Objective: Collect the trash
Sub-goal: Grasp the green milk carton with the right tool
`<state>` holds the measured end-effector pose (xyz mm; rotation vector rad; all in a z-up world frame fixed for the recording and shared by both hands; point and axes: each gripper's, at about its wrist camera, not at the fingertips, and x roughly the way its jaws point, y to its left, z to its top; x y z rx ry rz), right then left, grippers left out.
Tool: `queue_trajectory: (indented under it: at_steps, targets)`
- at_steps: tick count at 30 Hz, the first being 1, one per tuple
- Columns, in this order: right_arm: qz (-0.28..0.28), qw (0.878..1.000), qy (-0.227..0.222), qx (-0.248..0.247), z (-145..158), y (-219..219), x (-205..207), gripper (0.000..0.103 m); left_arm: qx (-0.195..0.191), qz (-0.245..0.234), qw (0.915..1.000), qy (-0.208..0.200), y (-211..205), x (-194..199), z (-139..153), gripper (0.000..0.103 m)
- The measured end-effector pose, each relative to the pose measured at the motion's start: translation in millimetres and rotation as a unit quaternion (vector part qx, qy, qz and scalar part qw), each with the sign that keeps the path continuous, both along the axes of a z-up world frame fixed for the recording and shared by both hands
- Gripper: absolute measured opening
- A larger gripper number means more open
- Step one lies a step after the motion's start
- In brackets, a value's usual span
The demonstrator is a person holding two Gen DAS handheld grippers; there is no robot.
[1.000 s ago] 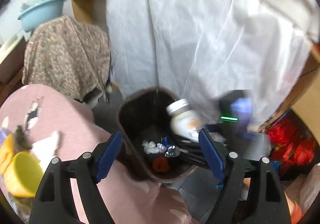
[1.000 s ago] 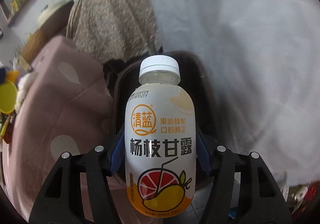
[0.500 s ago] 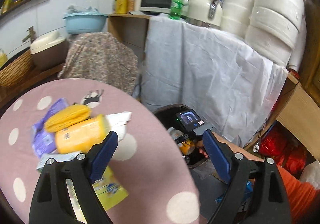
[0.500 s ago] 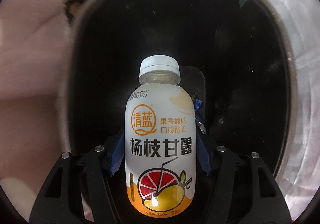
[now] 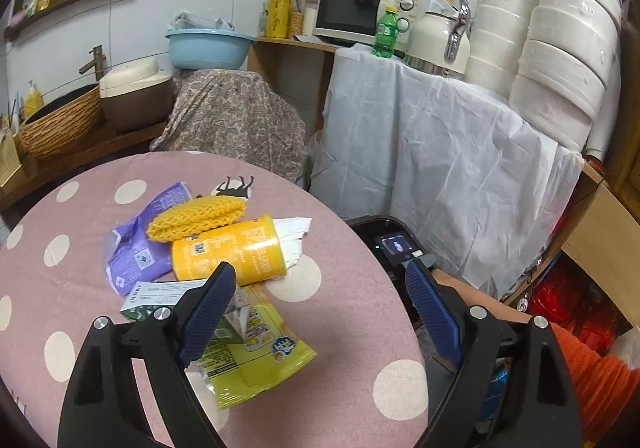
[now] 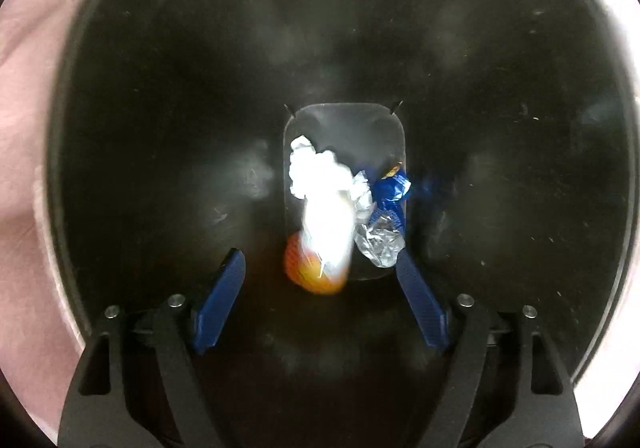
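My right gripper [image 6: 320, 268] points straight down into the black trash bin [image 6: 160, 88], its jaws opening. The white and orange drink bottle [image 6: 324, 244] is a blur falling free below the pads, onto crumpled white paper [image 6: 312, 168] and foil and blue wrappers [image 6: 384, 208]. My left gripper [image 5: 316, 288] hovers open over the pink dotted table [image 5: 352, 368]. Ahead of it lies a trash heap: a yellow can [image 5: 240, 252] on its side, a yellow knitted piece [image 5: 196, 216], a purple wrapper [image 5: 136, 248], a green-white carton [image 5: 160, 298] and a yellow-green pouch [image 5: 256, 360].
The bin [image 5: 380, 224] stands off the table's right edge, with the right gripper's screen [image 5: 396, 248] and an orange sleeve [image 5: 592, 372] over it. Behind are a white-draped counter [image 5: 440, 152], a patterned-cloth-covered object [image 5: 232, 120], a microwave [image 5: 360, 8] and a kettle [image 5: 440, 40].
The right gripper sank into the bin and let the bottle go; it now drops. The left gripper swung from the bin towards the table, where the trash heap has come into view.
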<state>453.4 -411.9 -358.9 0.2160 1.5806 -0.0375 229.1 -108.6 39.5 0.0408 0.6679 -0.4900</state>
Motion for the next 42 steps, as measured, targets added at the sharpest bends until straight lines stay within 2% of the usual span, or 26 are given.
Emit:
queue_trajectory:
  at_steps: [4,7,10,13,18,20,24,26,31,36,39,42]
  targets:
    - [0.003,0.998,-0.061,0.015,35.4,-2.5,-26.1,0.078,-0.008,0.018,0.9998,-0.005,20.0,-3.4,1.0,0.086]
    - [0.010,0.993,-0.113,-0.005,68.3,-0.1,-48.3,0.078,-0.011,0.048,0.9987,-0.010,43.5,-7.5,0.8,0.086]
    - [0.018,0.984,-0.179,-0.016,109.3,2.8,-82.7,0.081,-0.014,0.087,0.9960,-0.013,72.6,-12.4,-0.3,0.086]
    - [0.006,0.972,-0.235,0.010,148.5,2.8,-116.2,0.081,-0.014,0.120,0.9927,-0.006,100.8,-18.1,-6.5,0.086]
    - [-0.005,0.945,-0.322,0.053,213.4,19.0,-169.4,0.081,-0.016,0.160,0.9867,0.022,139.3,-28.7,-29.6,0.086]
    - [0.005,0.930,-0.361,0.070,240.0,36.9,-188.0,0.081,-0.013,0.169,0.9849,0.035,148.7,-32.3,-40.0,0.085]
    - [0.048,0.898,-0.426,0.097,284.1,79.6,-215.5,0.085,-0.030,0.177,0.9816,0.065,164.0,-42.7,-60.4,0.085]
    - [0.096,0.883,-0.448,0.100,305.1,112.1,-224.0,0.085,-0.033,0.174,0.9814,0.074,166.7,-48.3,-67.5,0.085]
    - [0.224,0.855,-0.462,0.074,342.6,190.5,-228.6,0.085,-0.044,0.158,0.9825,0.089,169.8,-64.3,-78.5,0.085]
    - [0.386,0.815,-0.428,0.055,367.4,262.5,-210.6,0.085,-0.041,0.141,0.9851,0.090,165.9,-75.1,-82.6,0.085]
    - [0.434,0.805,-0.405,0.013,378.9,295.3,-194.3,0.085,-0.043,0.136,0.9857,0.090,164.6,-79.4,-84.3,0.085]
    - [0.480,0.793,-0.373,-0.029,375.3,325.3,-175.1,0.085,-0.050,0.130,0.9856,0.095,164.0,-80.5,-87.1,0.085]
